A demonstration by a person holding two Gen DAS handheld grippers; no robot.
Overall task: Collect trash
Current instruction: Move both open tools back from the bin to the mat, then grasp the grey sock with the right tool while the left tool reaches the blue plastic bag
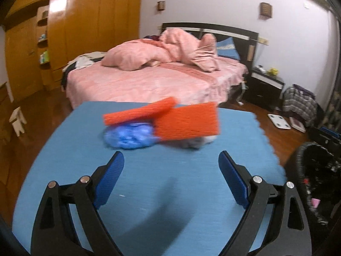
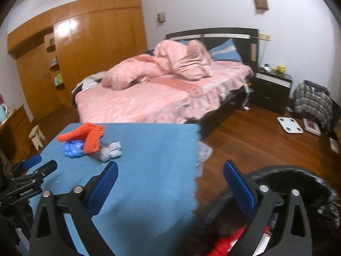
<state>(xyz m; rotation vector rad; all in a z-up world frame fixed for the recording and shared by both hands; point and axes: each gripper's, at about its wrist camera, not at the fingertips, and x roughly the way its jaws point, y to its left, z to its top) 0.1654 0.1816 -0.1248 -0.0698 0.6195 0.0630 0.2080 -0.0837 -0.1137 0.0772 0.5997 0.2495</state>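
Note:
On the blue table cover lies a small heap of trash: two orange foam-net pieces, a crumpled blue plastic bag and a white tissue wad half hidden under the orange. My left gripper stands open just short of the heap, holding nothing. In the right wrist view the orange pieces, blue bag and white wad sit far left. My right gripper is open and empty, straddling the table's right edge above a black bin with a red item inside.
The left gripper shows at the left edge of the right wrist view. Behind the table stands a pink bed, with a dark nightstand, a white scale on the wood floor, a small stool and a wardrobe.

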